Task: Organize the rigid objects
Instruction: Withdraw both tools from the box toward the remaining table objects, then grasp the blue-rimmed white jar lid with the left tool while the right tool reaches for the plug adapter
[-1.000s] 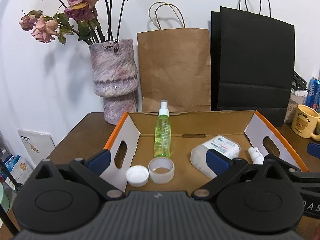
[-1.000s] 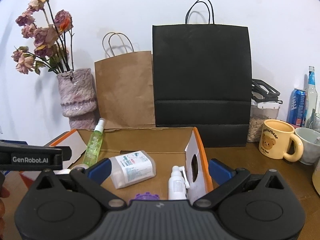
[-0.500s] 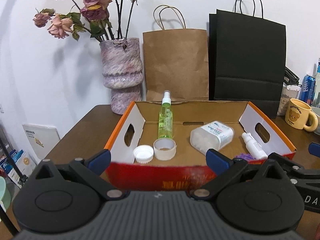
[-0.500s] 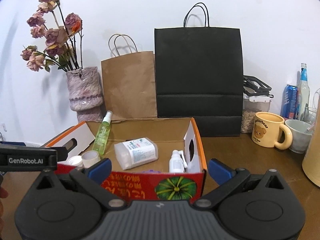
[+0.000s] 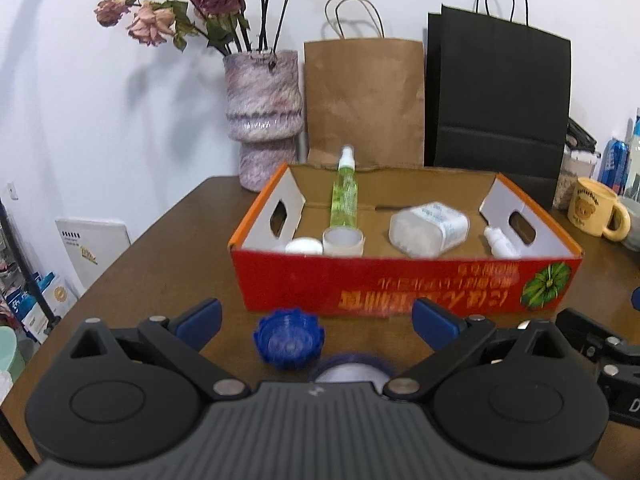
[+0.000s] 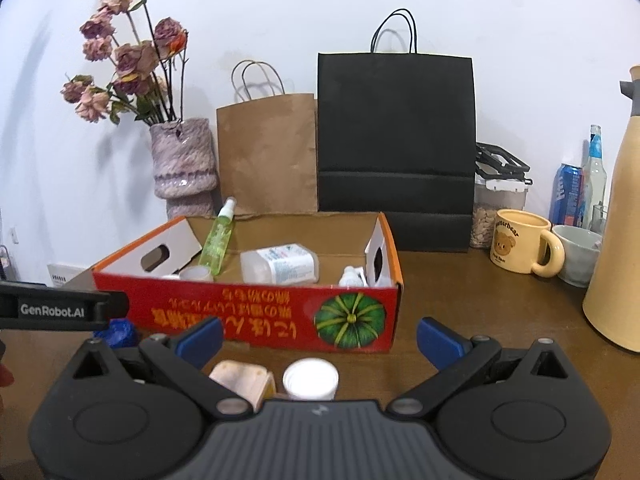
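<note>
1. Left tongs (image 5: pixel 316 318) and right tongs (image 6: pixel 320 334) both gape wide, holding nothing.
2. A red box (image 5: pixel 404 284) on the counter (image 5: pixel 180 240) holds a green spray bottle (image 5: pixel 344 196).
3. A blue cap (image 5: pixel 288 344) lies before the box.

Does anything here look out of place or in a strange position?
Yes. The red box has its printing upside down from this side. A blue lid and a white cap lie on the table outside the box, not yet sorted.
</note>
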A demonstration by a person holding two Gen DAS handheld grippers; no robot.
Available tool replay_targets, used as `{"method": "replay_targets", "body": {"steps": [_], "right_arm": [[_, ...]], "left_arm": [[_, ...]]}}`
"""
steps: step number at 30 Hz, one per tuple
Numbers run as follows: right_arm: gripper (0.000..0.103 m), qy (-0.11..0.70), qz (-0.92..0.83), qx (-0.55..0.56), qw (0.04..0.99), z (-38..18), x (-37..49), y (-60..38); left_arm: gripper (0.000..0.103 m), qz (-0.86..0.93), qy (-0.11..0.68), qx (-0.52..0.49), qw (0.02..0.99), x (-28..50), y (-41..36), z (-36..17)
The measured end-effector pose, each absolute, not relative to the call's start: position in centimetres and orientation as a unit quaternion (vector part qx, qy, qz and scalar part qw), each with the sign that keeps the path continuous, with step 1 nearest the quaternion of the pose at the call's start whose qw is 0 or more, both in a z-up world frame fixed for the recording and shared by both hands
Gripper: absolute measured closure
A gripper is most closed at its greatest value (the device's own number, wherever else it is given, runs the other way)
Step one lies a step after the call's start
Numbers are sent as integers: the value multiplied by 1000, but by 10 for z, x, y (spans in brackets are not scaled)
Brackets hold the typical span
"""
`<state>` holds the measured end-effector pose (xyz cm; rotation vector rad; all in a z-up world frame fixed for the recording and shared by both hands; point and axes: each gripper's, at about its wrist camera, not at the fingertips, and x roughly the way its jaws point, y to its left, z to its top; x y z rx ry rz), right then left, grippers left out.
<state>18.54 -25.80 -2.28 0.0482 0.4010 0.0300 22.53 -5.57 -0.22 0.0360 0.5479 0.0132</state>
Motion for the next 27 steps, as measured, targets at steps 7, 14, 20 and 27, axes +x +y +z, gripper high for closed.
{"method": "replay_targets", "body": {"steps": [7,14,20,27], "right_arm": [[0,209,14,19,978,-29,167,-261],[0,214,10,23,976,-32,160,-269],[0,229,5,32,973,-38,168,-275],[0,237,-3,38,971,-42,172,-277]], "left_arm": [[0,7,293,24,956,213,-54,-21],[0,3,325,20,945,214,-54,-38],[0,-2,343,27,939,221,-60,-48],[0,-3,364,23,931,235,-63,-58]]}}
